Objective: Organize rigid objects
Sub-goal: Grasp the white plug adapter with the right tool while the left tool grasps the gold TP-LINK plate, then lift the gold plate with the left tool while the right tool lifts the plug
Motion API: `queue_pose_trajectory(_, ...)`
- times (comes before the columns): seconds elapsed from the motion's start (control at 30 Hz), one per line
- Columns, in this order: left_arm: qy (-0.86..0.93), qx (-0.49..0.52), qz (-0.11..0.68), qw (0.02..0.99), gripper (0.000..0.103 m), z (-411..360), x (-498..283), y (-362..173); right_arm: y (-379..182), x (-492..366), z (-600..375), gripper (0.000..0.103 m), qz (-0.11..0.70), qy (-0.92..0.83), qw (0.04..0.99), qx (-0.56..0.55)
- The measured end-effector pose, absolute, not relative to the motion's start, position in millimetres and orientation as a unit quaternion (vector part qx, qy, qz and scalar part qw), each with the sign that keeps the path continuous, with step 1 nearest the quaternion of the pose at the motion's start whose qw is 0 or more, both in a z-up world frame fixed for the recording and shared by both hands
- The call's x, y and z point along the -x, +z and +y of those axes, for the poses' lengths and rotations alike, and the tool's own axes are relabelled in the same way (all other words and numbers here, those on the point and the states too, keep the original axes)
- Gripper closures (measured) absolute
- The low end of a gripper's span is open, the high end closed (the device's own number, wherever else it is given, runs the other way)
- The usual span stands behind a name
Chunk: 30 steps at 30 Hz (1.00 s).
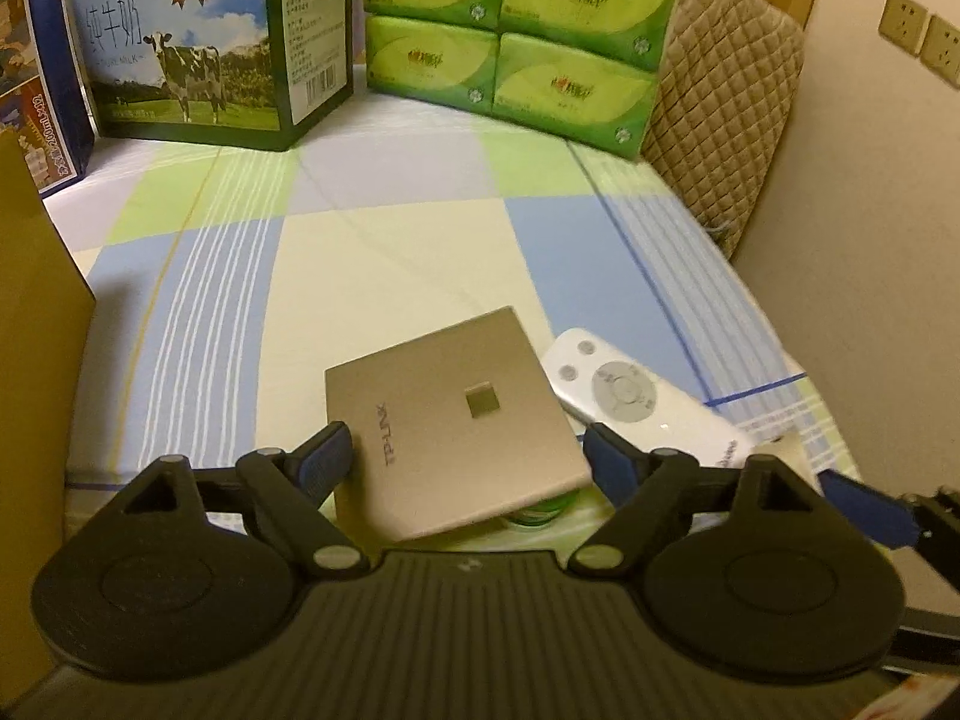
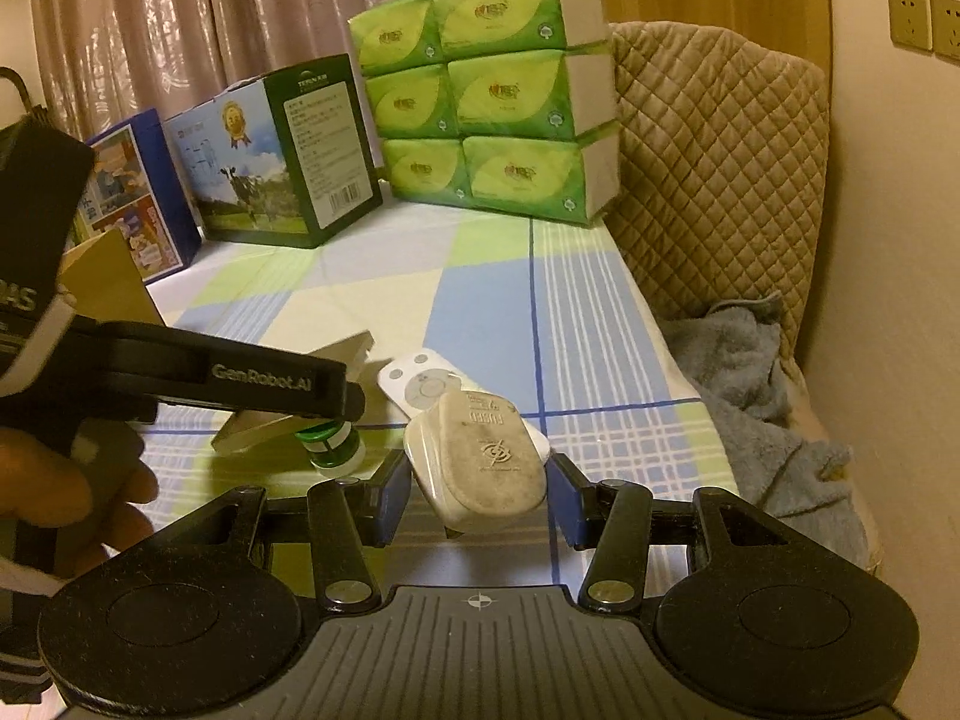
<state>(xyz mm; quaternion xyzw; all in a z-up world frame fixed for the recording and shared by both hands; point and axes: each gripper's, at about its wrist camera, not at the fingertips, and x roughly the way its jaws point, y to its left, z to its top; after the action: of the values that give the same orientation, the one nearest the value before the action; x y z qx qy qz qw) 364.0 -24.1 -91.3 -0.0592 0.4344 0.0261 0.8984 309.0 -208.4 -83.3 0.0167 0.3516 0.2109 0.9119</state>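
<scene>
A gold TP-LINK panel (image 1: 456,420) lies tilted between the fingers of my left gripper (image 1: 468,450), propped on a small green-and-white bottle (image 2: 336,450). The jaws stand wide and the pads sit at the panel's edges without clamping it. Just right of the panel, a white remote (image 1: 630,396) lies flat on the checked cloth (image 1: 390,252). My right gripper (image 2: 480,498) is shut on a dirty white plug adapter (image 2: 480,456) and holds it above the near end of the remote (image 2: 420,387). The left gripper's black body (image 2: 240,384) crosses the right wrist view, covering part of the panel.
Along the back stand a blue box (image 1: 36,78), a milk carton box (image 1: 198,48) and stacked green tissue packs (image 1: 516,30). A brown cardboard flap (image 1: 30,360) rises at the left. A quilted cushion (image 1: 720,90) and a grey towel (image 2: 756,390) lie to the right by the wall.
</scene>
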Motion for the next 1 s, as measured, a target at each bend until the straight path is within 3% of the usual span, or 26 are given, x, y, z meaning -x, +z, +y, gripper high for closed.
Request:
queue_pose_trajectory(0.47, 0.040, 0.122, 0.432, 0.893, 0.023, 3.5, -357.8, -95.9, -85.6, -307.9, -203.6, 0.057, 0.357, 0.216, 0.909, -0.019)
queue_pose_trajectory(0.63, 0.024, 0.113, 0.419, 0.900, 0.052, -3.3, -343.1, -84.3, -84.3, -305.8, -202.5, 0.057, 0.358, 0.217, 0.908, -0.020)
queue_pose_trajectory(0.7, 0.016, 0.107, 0.419, 0.902, 0.057, -5.9, -334.6, -80.0, -82.5, -303.2, -202.7, 0.057, 0.358, 0.218, 0.908, -0.019)
queue_pose_trajectory(1.0, -0.001, 0.102, 0.426, 0.899, 0.058, -0.8, -281.5, -78.1, -74.3, -290.2, -204.0, 0.057, 0.358, 0.219, 0.907, -0.025)
